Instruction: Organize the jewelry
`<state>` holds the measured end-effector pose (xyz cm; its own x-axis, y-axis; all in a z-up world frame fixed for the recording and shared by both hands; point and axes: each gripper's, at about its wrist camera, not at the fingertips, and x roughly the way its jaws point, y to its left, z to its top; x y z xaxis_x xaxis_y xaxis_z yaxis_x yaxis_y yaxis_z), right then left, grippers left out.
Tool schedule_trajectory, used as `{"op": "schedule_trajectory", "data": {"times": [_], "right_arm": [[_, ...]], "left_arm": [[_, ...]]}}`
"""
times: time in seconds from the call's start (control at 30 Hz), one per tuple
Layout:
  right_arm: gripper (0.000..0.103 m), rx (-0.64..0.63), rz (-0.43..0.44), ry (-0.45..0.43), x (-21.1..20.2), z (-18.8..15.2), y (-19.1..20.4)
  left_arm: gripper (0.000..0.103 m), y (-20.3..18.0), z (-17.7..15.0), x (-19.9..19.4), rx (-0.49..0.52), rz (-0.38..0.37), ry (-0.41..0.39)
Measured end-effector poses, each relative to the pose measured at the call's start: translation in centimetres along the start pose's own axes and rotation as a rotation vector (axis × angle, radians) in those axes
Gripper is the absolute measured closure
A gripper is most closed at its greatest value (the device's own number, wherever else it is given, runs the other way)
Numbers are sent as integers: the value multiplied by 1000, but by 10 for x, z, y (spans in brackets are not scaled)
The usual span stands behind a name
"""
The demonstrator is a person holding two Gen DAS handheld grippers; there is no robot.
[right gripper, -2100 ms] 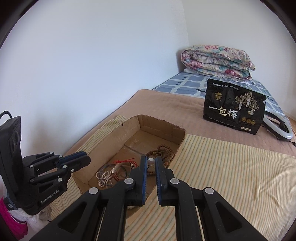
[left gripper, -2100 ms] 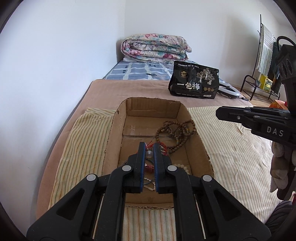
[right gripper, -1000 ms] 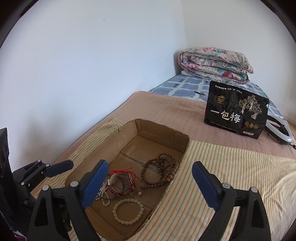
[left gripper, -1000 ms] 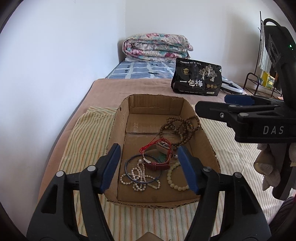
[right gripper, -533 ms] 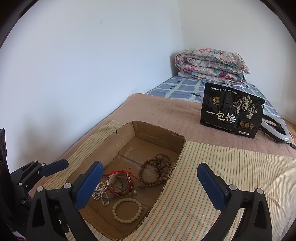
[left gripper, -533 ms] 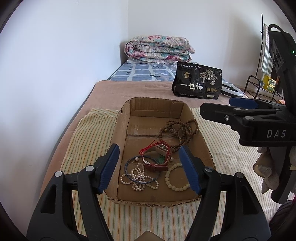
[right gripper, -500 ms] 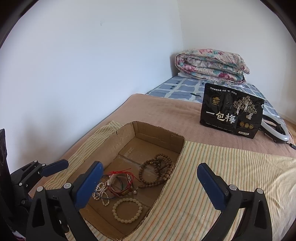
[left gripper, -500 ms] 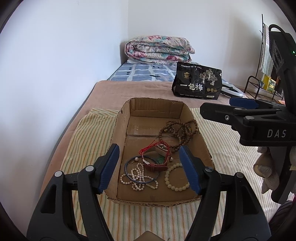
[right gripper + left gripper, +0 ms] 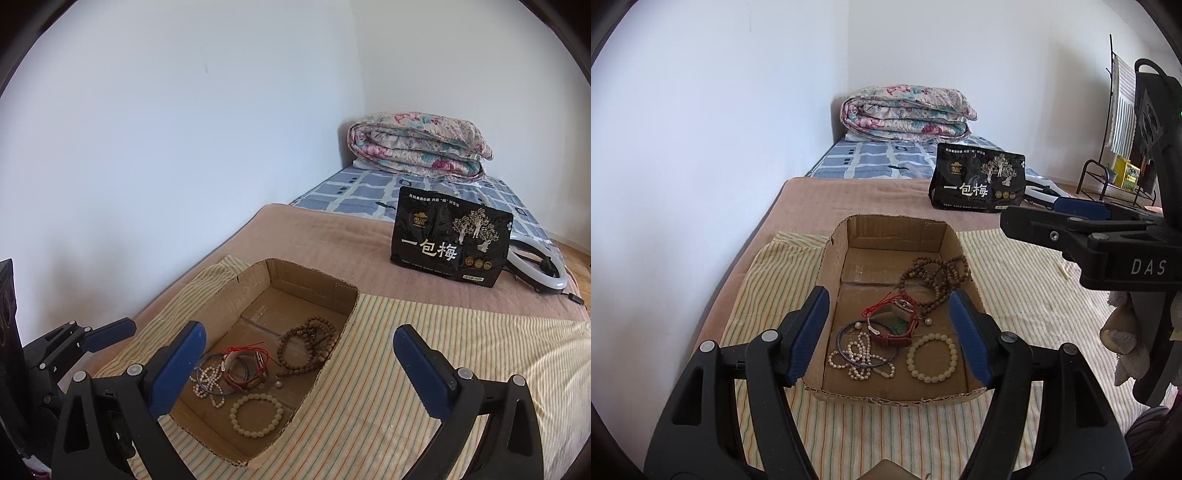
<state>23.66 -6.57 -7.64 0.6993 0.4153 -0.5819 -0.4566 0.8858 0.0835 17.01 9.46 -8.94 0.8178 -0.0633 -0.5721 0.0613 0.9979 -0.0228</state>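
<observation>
The left claw (image 9: 890, 332) stood spread wide with nothing between its blue pads, hanging above the near end of a shallow brown cardboard box (image 9: 834, 254). The right claw (image 9: 295, 365) was spread wide too and empty (its black frame crossed the left view at 3 o'clock). In the box, a string of dark wooden beads (image 9: 934, 277) lay at 1 o'clock, a red-strapped watch (image 9: 899, 321) mid-box, small white pearls (image 9: 860, 356) at 7 o'clock, a pale bead bracelet (image 9: 932, 356) at 5 o'clock. The box sat on a striped cloth (image 9: 768, 280) on the bed.
</observation>
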Motion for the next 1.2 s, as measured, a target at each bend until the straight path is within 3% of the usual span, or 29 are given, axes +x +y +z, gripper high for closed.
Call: {"op": "schedule_trajectory", "data": {"times": [0.3,0.43,0.8,0.93,1.2], "right_arm": [[0,6,-6,-30,-29,0,-9],[0,3,-10,-44,-44,-2,-13],[0,6,-19,-72,-82,-13,-26],[0,8,-31,-80,-93,-16,-33],[0,10,-49,-86,-109,-23,-43]], "left_arm": [[33,-7,9,-28,2,4,-40],[24,-9,11,-42,-9,9,-68],[22,-22,13,-77,10,25,-112],[13,-31,13,-88,25,29,-130],[2,-42,12,-104,53,48,-151]]}}
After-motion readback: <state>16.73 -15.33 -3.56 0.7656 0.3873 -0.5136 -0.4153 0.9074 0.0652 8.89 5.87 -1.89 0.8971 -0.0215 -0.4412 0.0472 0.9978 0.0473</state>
